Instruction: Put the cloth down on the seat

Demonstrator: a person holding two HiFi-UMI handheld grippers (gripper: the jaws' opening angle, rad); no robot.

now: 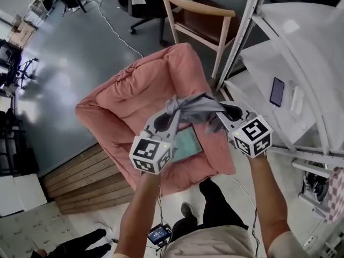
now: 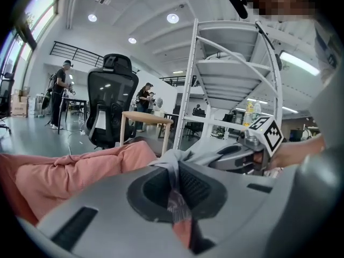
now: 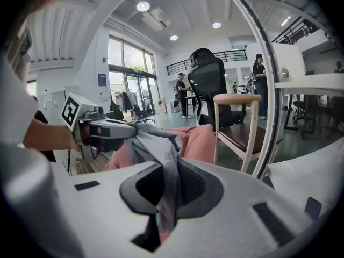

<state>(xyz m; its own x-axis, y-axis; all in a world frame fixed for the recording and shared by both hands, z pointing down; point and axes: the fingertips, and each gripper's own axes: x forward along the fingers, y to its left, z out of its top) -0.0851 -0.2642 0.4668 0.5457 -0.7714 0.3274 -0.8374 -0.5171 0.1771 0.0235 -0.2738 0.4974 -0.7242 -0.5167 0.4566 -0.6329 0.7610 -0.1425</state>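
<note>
A grey cloth hangs stretched between my two grippers above the pink cushioned seat. My left gripper is shut on the cloth's left end, which shows pinched between its pads in the left gripper view as the cloth. My right gripper is shut on the right end, and the cloth drapes out of its jaws in the right gripper view. Each gripper sees the other: the right gripper from the left side, the left gripper from the right. The pink seat lies just below.
A teal flat object lies on the seat under the cloth. A wooden chair stands behind the seat, a white shelf rack with a phone to the right. A wooden platform lies front left. People stand far off.
</note>
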